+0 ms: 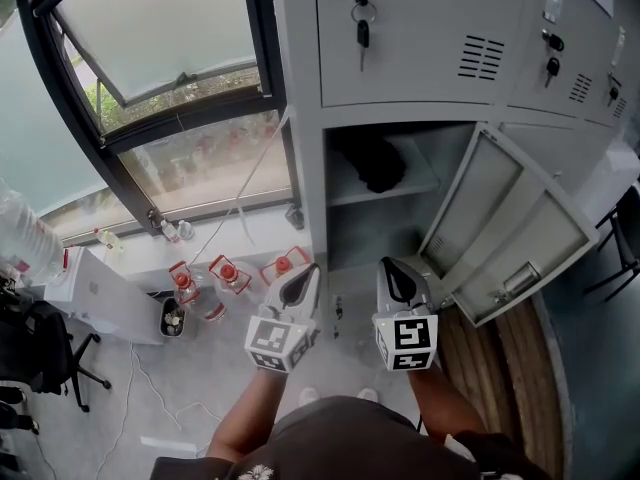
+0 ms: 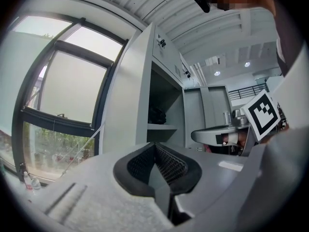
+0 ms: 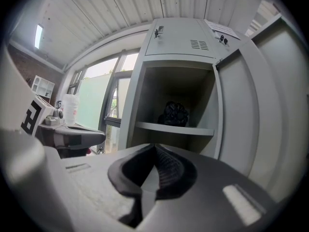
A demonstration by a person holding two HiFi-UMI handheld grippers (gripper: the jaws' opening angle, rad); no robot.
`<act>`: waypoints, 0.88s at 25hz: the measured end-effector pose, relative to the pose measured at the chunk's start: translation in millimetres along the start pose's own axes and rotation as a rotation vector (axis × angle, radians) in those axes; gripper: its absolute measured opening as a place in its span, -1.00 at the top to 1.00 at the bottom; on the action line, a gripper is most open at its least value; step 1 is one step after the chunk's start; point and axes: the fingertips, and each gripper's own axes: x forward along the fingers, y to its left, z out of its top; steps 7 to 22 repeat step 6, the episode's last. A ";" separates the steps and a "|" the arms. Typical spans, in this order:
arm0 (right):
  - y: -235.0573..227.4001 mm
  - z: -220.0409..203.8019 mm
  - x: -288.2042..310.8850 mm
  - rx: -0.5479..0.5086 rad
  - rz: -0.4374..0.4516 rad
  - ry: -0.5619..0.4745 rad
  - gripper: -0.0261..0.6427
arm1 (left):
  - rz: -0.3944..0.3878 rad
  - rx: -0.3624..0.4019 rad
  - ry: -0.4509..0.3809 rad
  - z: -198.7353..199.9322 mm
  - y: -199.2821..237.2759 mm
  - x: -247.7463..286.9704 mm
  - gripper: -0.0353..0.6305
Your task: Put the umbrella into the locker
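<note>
- Left tool (image 1: 300,286): jaws together, empty, level before the locker (image 1: 310,148).
- Right tool (image 1: 396,276): jaws together, empty; the umbrella (image 1: 375,161) lies ahead of it, on the shelf (image 1: 428,183).
- Door (image 1: 510,233), at its right, stands open; probably best pushed shut squarely.

Locker shelf (image 1: 415,180) is carrying the black umbrella (image 1: 375,160), which is lying toward the back. Floor (image 1: 200,378) is holding red-capped bottles (image 1: 229,273), standing close together.

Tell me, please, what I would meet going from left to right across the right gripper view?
Left claw → window → black umbrella → open locker door.
</note>
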 end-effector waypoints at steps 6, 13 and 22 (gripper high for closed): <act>-3.9 1.1 -1.6 0.010 -0.003 -0.010 0.91 | 0.021 -0.006 0.040 -7.5 3.0 -1.4 0.88; -3.9 1.1 -1.6 0.010 -0.003 -0.010 0.91 | 0.021 -0.006 0.040 -7.5 3.0 -1.4 0.88; -3.9 1.1 -1.6 0.010 -0.003 -0.010 0.91 | 0.021 -0.006 0.040 -7.5 3.0 -1.4 0.88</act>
